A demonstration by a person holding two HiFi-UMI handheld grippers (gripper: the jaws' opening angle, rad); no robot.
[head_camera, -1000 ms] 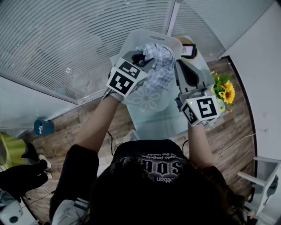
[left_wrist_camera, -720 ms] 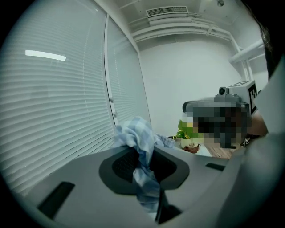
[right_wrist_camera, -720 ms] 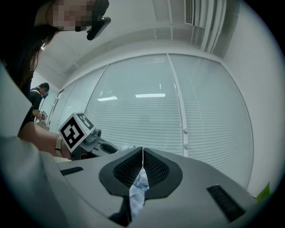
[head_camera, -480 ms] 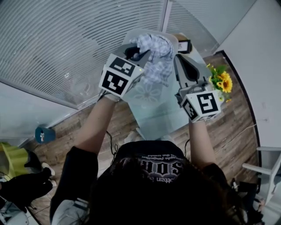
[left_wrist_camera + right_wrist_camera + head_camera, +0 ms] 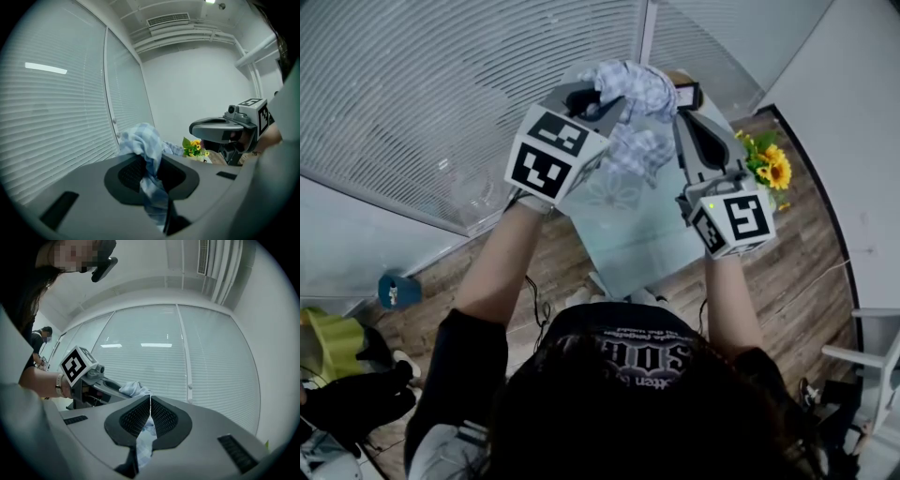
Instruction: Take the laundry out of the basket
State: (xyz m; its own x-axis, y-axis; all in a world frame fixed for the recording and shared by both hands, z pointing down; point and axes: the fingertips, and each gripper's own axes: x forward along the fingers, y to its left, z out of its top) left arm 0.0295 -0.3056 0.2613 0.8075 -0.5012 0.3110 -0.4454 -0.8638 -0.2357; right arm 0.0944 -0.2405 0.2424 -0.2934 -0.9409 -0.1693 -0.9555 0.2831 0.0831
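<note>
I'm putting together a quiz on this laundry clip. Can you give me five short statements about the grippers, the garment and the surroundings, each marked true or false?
1. The left gripper is shut on the checked garment. True.
2. The right gripper has its jaws wide apart with nothing between them. False: its jaws are almost together, pinching the same garment.
3. Sunflowers show just beyond the right gripper in the head view. True.
4. The garment is plain red. False: it is a pale blue and white check.
5. Blinds cover the windows behind the grippers. True.
</note>
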